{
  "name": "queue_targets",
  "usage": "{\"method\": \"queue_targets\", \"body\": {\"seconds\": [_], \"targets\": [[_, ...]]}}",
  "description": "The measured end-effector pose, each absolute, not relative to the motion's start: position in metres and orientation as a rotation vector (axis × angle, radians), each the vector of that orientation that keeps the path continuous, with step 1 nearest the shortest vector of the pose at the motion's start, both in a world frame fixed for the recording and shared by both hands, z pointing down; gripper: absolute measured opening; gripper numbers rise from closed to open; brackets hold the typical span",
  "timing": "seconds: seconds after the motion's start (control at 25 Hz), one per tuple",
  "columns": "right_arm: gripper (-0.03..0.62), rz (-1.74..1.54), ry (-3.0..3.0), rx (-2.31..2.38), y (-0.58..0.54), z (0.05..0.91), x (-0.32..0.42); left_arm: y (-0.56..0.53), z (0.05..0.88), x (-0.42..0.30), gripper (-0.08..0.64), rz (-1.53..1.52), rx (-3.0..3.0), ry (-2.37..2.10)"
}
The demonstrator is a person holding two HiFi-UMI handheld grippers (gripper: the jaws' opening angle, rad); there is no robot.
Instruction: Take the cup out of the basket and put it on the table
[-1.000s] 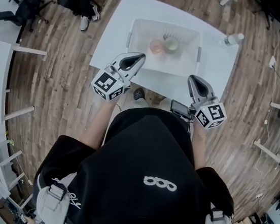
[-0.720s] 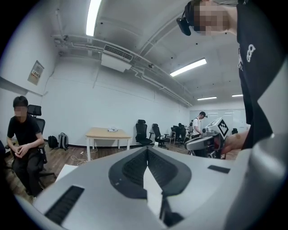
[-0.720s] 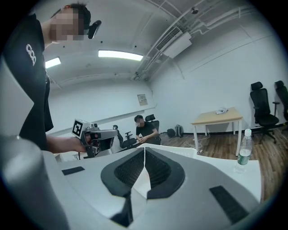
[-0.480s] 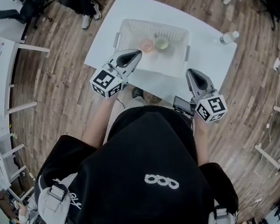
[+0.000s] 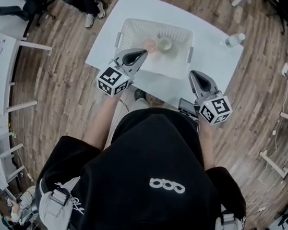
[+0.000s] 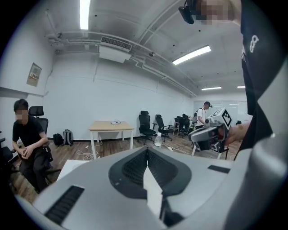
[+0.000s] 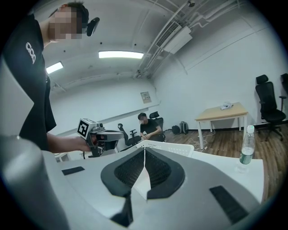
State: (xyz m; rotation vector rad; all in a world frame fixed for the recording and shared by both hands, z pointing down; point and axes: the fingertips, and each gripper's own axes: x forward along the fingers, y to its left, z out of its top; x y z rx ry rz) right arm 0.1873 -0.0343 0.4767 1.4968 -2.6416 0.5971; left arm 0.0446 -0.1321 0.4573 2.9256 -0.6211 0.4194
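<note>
Two grippers are held by a person at the near side of a white desk [image 5: 214, 58]. At the left, the left gripper [image 5: 141, 53] is pointed over the near-left part of the white lattice basket [image 5: 156, 25]; its fingers are pressed together with nothing between them. Its tip is seen just beside the pink cup [image 5: 149, 45], though whether it touches cannot be told. Inside the basket, toward the far wall, the pink cup is stood upright with its mouth up, and a pale greenish cup [image 5: 165, 44] is stood just to its right. The nearer part of the basket floor is seen bare. Further right, the right gripper [image 5: 194, 75] is held at the desk's near edge, just outside the basket's near-right corner, its fingers likewise closed on nothing. Bare desk is left on both sides of the basket, wider at the right, where a clear bottle [image 5: 235, 39] is stood near the far edge, well apart from the basket.
</note>
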Motion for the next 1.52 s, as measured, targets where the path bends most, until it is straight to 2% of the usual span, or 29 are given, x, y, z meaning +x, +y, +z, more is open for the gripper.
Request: {"method": "queue_targets", "body": {"seconds": [1.16, 1.52], "targets": [[0.026, 0.665, -2.632, 1.425, -0.070, 0.516, 0.131, -0.172, 0.590, 0.072, 0.014, 1.163, 2.802, -0.291], [0.026, 0.688, -2.606, 1.431, -0.083, 0.525, 0.128, -0.184, 0.637, 0.080, 0.088, 1.385, 2.711, -0.171]]}}
